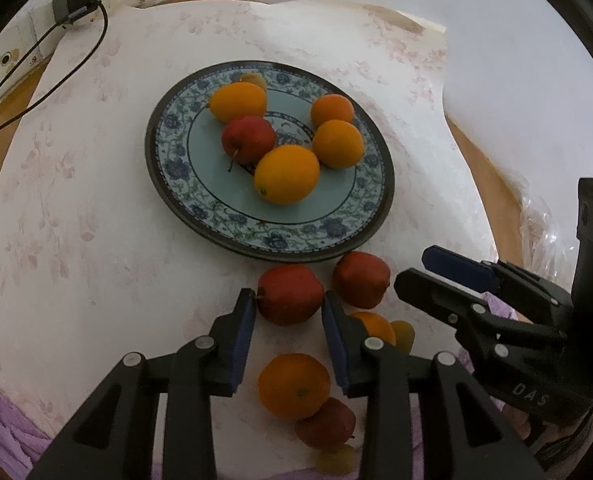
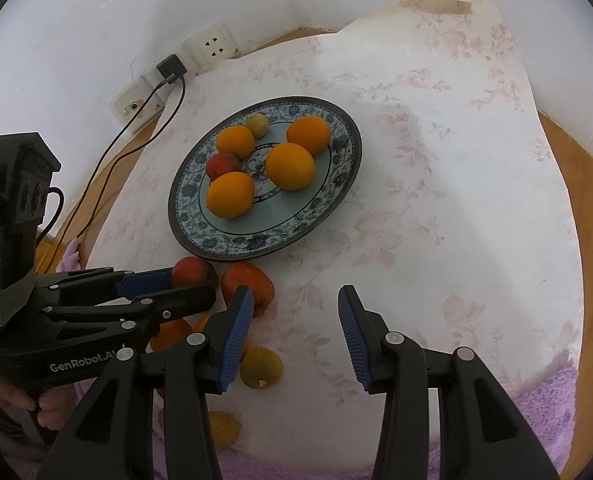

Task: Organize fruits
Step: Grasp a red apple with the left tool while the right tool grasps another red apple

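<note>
Blue-padded left gripper (image 1: 288, 300) clamps a red apple (image 1: 290, 294); right gripper (image 2: 296, 320) gapes empty.

Patterned plate (image 1: 270, 236): four oranges, one red apple (image 1: 248, 139). Tabletop (image 1: 76, 220): loose apples and oranges. Left hand-held gripper (image 1: 288, 300): pads clasp a red apple (image 1: 290, 294). Right hand-held gripper (image 1: 424, 272) alongside.

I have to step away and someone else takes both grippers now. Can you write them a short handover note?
Left gripper: closed on a red apple on the cloth, just below the plate.
Right gripper: open, empty, hovering beside it.
Done: four oranges, one apple and a small yellowish fruit are on the plate.
Left: the held apple, a second apple, oranges and small fruits near the cloth's front edge.
</note>
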A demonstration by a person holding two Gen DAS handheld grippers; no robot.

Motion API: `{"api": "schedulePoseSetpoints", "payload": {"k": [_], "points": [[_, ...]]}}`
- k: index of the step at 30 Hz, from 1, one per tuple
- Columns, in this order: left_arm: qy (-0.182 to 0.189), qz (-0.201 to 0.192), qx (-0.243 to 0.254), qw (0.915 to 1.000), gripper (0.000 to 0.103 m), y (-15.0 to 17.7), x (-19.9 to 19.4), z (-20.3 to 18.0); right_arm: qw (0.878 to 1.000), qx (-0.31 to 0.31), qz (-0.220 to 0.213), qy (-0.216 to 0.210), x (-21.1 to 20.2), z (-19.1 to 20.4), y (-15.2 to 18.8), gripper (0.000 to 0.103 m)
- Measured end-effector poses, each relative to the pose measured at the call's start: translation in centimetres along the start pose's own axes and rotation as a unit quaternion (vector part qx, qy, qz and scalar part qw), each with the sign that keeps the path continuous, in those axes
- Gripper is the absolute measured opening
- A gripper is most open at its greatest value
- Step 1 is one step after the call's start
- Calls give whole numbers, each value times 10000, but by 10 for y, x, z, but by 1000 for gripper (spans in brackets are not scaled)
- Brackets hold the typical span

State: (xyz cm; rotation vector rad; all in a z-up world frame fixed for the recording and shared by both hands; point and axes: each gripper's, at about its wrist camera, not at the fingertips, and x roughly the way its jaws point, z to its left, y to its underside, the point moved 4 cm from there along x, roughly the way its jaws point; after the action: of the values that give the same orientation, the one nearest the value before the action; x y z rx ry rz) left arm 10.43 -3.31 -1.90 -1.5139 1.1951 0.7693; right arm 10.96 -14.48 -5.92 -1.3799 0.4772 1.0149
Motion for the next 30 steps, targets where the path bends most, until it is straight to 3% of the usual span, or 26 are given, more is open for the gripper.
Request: {"api": "schedulePoseSetpoints", "payload": {"k": [12, 19, 25, 30], "points": [[-204, -207, -187, 9994, 35, -1, -14, 20, 9993, -87, 202, -289, 11, 19, 1, 45], [-214, -225, -281, 9991, 35, 0, -14, 25, 9991, -100, 324, -246, 22, 29, -1, 45], [-219, -250, -292, 9990, 35, 0, -15, 26, 9993, -25, 318, -198, 24, 27, -4, 35], [-224, -258, -302, 9990, 35, -1, -16, 27, 9991, 26, 323, -268, 23, 25, -3, 34]]}}
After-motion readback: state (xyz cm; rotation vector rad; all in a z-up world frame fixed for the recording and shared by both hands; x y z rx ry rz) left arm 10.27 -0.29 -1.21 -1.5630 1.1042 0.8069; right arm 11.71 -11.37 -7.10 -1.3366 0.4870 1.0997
